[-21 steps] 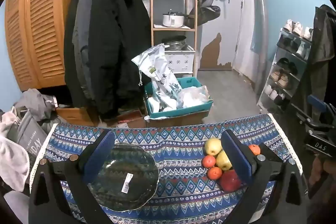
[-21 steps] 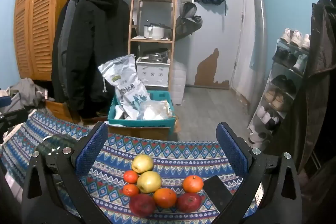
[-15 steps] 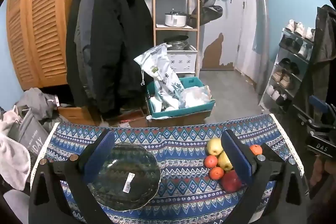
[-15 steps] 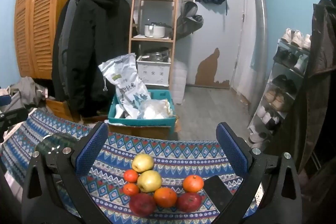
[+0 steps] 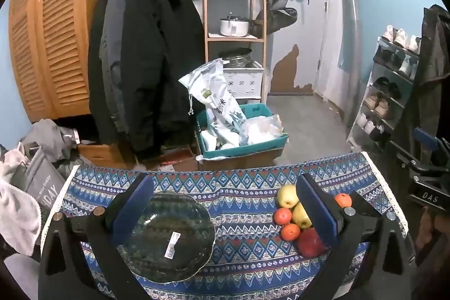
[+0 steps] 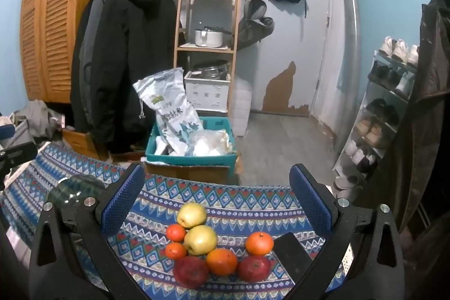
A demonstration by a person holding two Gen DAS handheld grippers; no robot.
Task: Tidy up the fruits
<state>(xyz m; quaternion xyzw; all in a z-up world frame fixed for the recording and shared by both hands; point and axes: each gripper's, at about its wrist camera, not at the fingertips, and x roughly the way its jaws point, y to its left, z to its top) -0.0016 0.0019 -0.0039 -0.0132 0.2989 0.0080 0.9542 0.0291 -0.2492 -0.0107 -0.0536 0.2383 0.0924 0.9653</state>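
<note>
Fruit lies in a tight cluster on the blue patterned tablecloth [image 6: 247, 204]: two yellow-green apples [image 6: 200, 239], two dark red apples [image 6: 190, 271], two larger oranges [image 6: 221, 261] and two small tangerines [image 6: 175, 232], most of them touching. In the right wrist view the pile sits at about 6 o'clock, between and below the blue padded fingers [image 6: 121, 201] of the right gripper [image 6: 216, 204], whose jaws stand wide with nothing between them. The left gripper [image 5: 222, 211] is likewise spread wide and empty; in its view the dark green glass plate [image 5: 166, 236], bearing a white sticker, lies at 7 o'clock and the fruit at 4 o'clock, well apart from the plate. Each piece looks firm, round and smooth, so it would likely roll or slip if pinched off-centre; a grip across the widest middle seems safest, and the outer orange [image 6: 259, 243] at 5 o'clock, standing slightly clear, looks easiest to take first. A dark flat phone-like object [image 6: 292, 250] lies just beside it. The cloth is soft and may bunch. Beyond the table's edge are a teal crate [image 6: 191, 159] of bags, hanging black coats [image 6: 123, 61], a wooden shelf [image 6: 208, 47] and a shoe rack [image 6: 385, 108].
</note>
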